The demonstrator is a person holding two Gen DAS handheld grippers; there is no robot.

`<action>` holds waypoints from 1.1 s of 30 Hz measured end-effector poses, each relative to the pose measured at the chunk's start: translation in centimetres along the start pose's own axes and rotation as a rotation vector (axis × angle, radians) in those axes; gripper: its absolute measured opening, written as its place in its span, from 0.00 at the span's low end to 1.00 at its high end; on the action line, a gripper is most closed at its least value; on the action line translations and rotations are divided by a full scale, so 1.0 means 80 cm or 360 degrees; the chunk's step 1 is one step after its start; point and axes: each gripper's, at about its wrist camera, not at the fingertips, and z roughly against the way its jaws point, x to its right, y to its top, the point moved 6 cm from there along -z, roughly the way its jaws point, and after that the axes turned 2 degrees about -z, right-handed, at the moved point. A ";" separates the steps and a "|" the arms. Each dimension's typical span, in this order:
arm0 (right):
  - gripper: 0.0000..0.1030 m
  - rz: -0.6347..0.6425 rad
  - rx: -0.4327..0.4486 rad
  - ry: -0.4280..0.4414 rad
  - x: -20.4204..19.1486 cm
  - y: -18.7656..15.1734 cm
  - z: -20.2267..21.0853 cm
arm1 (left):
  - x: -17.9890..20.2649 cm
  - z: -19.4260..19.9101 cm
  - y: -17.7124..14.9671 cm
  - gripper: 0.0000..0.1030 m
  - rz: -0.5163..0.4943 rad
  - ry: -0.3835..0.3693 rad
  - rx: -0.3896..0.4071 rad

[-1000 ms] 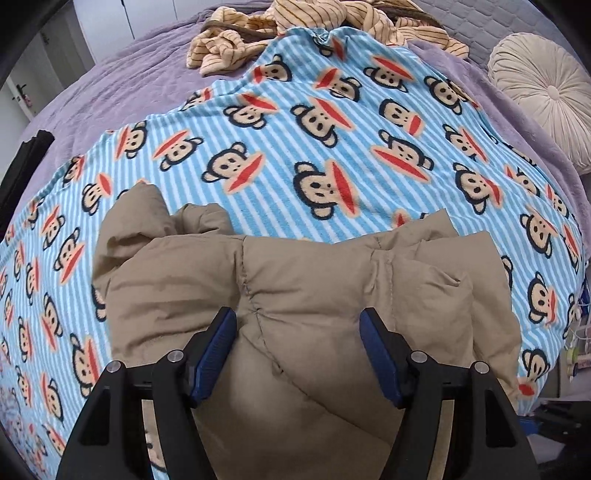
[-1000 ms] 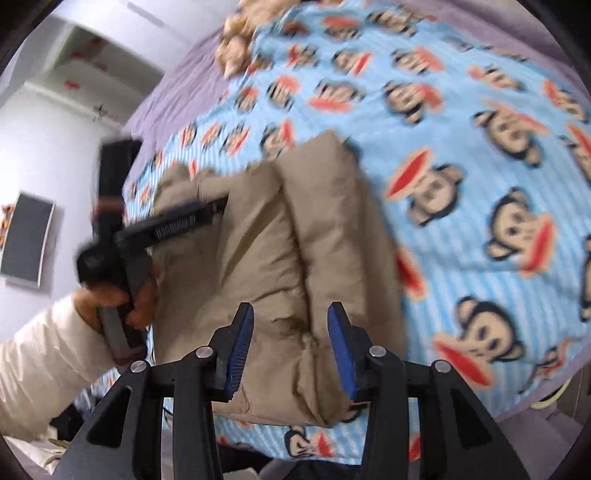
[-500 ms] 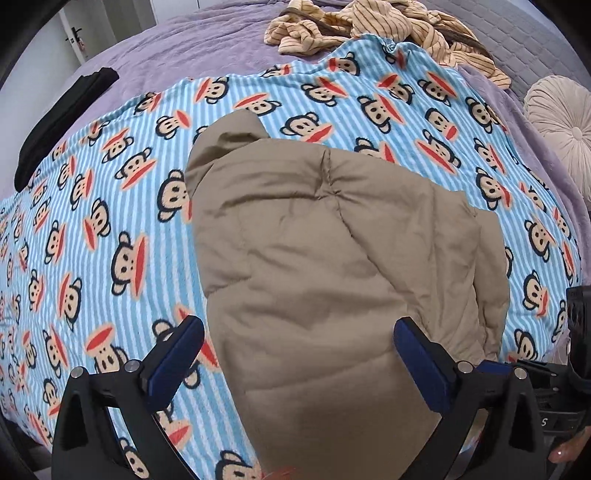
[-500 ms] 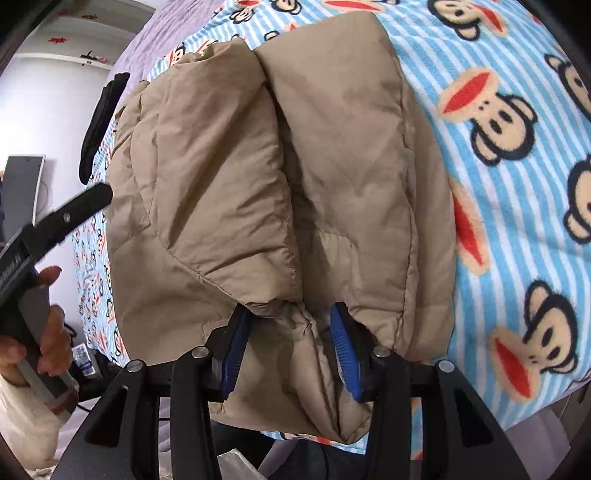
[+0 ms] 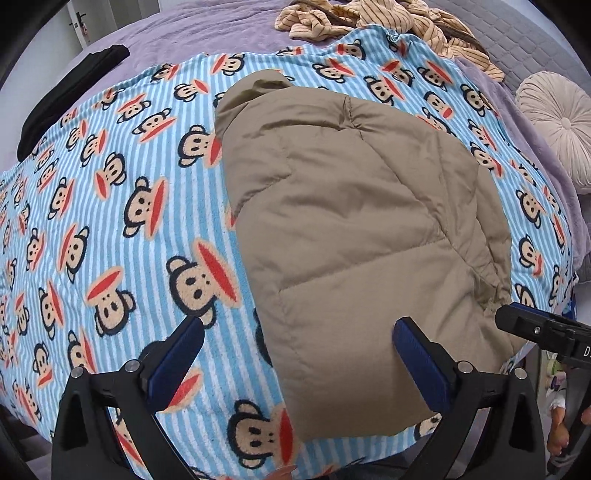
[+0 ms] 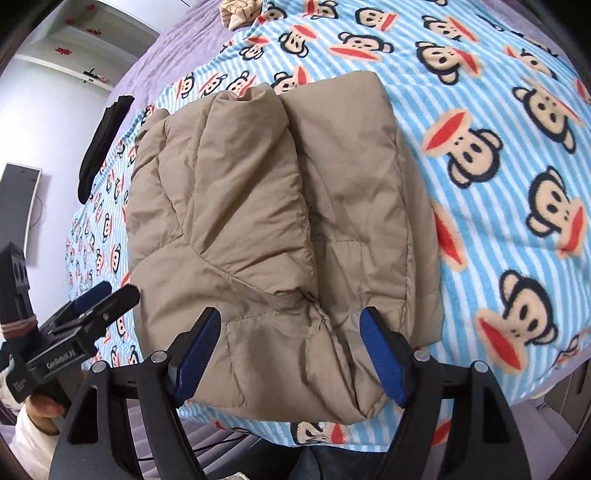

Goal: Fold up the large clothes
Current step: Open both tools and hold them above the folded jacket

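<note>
A tan padded jacket lies folded in a thick bundle on the blue striped monkey-print blanket, near the bed's front edge. My left gripper hovers wide open above the jacket's near left edge, one finger over the blanket and one over the jacket, gripping nothing. In the right wrist view the jacket shows two rolled halves side by side. My right gripper straddles the jacket's bunched near edge; its jaws are opening and the pads stand clear of the fabric. The left gripper shows at lower left, held by a hand.
A crumpled beige striped garment lies at the blanket's far end. A round pale cushion sits at the right on the purple bedspread. A black folded item lies far left. The bed's edge drops off just below the jacket.
My left gripper opened wide and slid left off the jacket's middle to its left edge. My right gripper, which pinched the bunched near edge, has spread its jaws and let go.
</note>
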 end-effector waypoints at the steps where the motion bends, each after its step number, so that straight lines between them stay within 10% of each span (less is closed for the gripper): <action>1: 0.86 -0.0001 0.0011 -0.0002 -0.001 -0.003 0.002 | -0.003 0.003 -0.003 1.00 -0.0006 -0.0002 0.0006; 18: 0.86 -0.0031 0.0132 -0.0119 0.001 -0.040 0.023 | -0.017 0.008 -0.032 1.00 -0.0003 -0.0039 -0.0016; 33: 0.87 0.0080 0.0013 -0.0131 0.039 0.056 0.015 | -0.029 -0.015 0.023 1.00 0.0215 -0.0047 -0.0047</action>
